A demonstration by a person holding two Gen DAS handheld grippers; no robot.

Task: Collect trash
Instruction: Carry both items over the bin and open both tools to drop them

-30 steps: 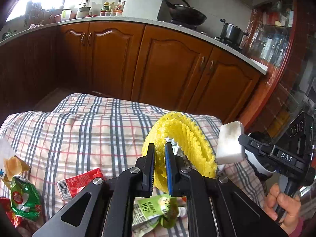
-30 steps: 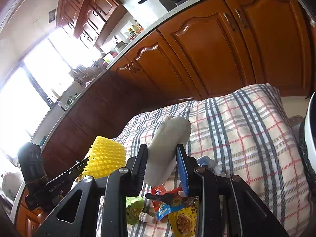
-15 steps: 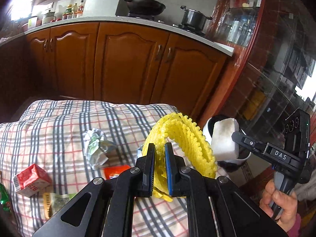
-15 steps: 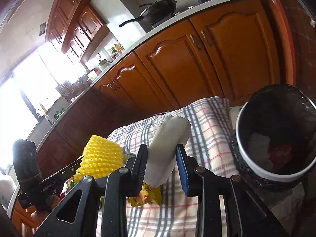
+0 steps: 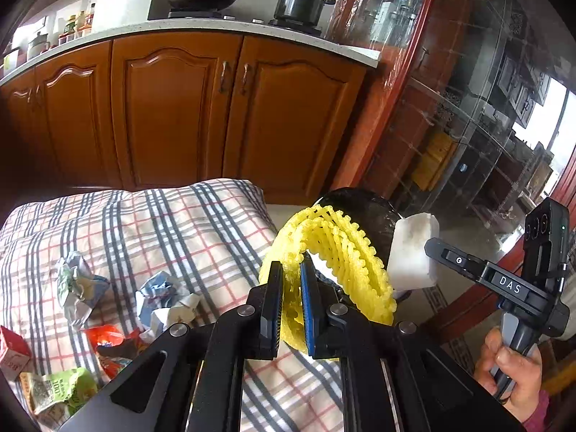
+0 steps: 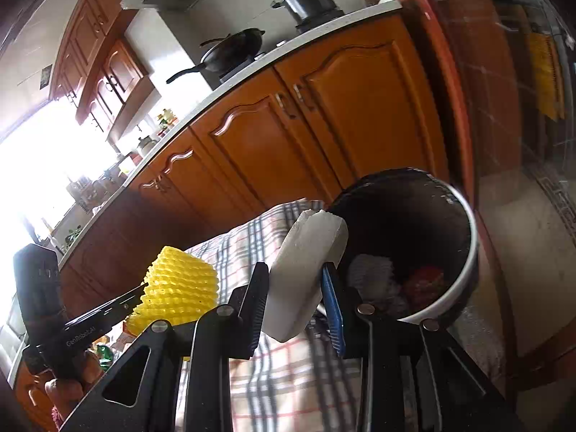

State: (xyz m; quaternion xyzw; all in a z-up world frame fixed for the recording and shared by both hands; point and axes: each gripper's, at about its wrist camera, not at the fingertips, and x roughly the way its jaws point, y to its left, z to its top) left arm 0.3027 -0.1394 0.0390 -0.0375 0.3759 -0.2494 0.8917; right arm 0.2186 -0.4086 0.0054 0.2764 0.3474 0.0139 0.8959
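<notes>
Right gripper (image 6: 295,302) clamped on white foam block (image 6: 306,273), just beside the rim of the trash bin (image 6: 464,288), presumably for dropping in. Left gripper (image 5: 288,306) pinching yellow foam net (image 5: 334,262), also near the bin, probably waiting. Crumpled wrappers (image 5: 165,298) farther from the bin on plaid cloth (image 5: 180,223), uncollected.

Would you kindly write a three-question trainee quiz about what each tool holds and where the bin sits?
1. True or false: the left tool is shut on the yellow foam net.
2. What does the right tool hold?
3. The bin is: A) on the plaid cloth, B) past the cloth's edge, C) on the counter.

Key: 1 true; 2 the white foam block; 3 B.
</notes>
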